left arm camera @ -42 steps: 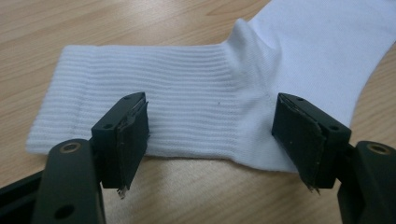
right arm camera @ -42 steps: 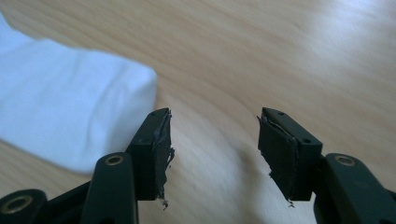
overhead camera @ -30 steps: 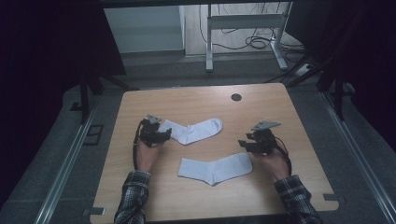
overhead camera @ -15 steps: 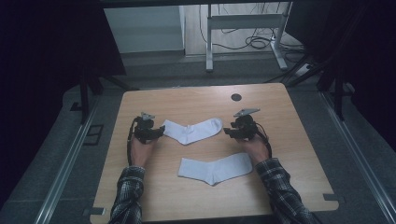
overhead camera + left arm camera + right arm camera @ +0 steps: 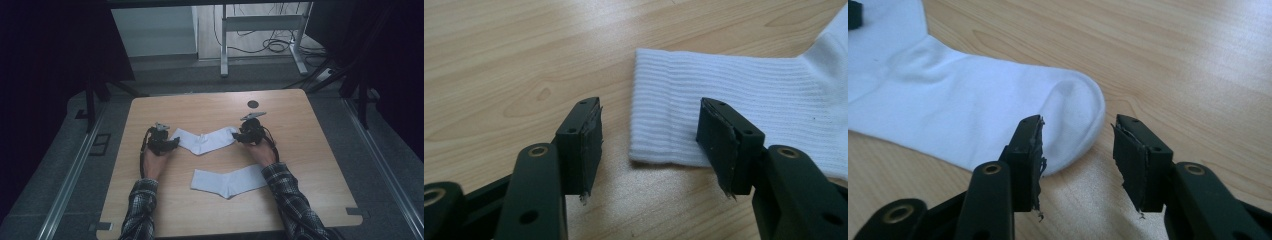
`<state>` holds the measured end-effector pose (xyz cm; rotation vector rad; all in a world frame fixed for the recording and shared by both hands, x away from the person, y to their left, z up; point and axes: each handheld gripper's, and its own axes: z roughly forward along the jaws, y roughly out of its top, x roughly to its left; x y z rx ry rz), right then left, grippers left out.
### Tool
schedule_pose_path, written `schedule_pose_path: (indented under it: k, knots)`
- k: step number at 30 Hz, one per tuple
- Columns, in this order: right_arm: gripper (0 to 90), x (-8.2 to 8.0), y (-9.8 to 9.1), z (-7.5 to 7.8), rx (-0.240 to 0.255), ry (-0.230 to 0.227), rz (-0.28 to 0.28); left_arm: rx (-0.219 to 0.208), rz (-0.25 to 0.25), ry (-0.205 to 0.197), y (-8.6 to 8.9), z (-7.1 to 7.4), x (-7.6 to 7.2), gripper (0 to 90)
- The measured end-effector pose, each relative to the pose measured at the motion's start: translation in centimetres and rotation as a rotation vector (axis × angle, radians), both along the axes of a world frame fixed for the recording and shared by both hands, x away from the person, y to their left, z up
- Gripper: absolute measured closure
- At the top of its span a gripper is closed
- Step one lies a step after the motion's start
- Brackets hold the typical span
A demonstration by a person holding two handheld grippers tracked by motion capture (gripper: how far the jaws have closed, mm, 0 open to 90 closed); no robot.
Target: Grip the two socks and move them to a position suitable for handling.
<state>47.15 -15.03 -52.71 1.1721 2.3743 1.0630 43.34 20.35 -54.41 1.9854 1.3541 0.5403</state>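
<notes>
White far sock [image 5: 204, 140] lies flat on light wooden table [image 5: 310, 150], left gripper [image 5: 169, 142] at cuff end, right gripper [image 5: 239, 135] at toe end; second white sock [image 5: 229, 181] nearer person.

Left gripper view: jaws apart, just closing round ribbed cuff [image 5: 674, 115], no squeeze yet.

Right gripper view: jaws apart, just closing by rounded toe [image 5: 1075, 112].

Step looks like grabbing both ends. Next: slide in, pinch cloth.

far sock [image 5: 205, 140] behind near sock [image 5: 229, 181] on table [image 5: 310, 150]

The high view looks forward and down on the whole counter [image 5: 310, 150] from afar; each gripper view rides low and close along its fingers — all three share the far sock [image 5: 205, 141].
</notes>
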Motion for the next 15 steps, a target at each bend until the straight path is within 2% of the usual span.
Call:
schedule_pose_path:
  k: [2,5,9,15]
  knots:
    - [58.1,0.24,0.16,-0.40,-0.009,0.007,-0.008,-0.008,-0.003,0.008,0.02,0.01,0.01,46.7]
    - [64.7,0.35,0.34,-0.86,-0.019,0.024,-0.015,-0.034,-0.015,0.021,0.00,0.01,-0.01,55.6]
    - [82.6,0.12,0.56,-0.89,0.000,0.036,-0.003,-0.043,-0.024,0.021,-0.21,0.02,-0.16,63.6]
    - [85.6,-0.33,0.88,-0.68,-0.021,0.040,0.004,-0.055,-0.043,0.026,-0.55,0.04,-0.40,79.0]
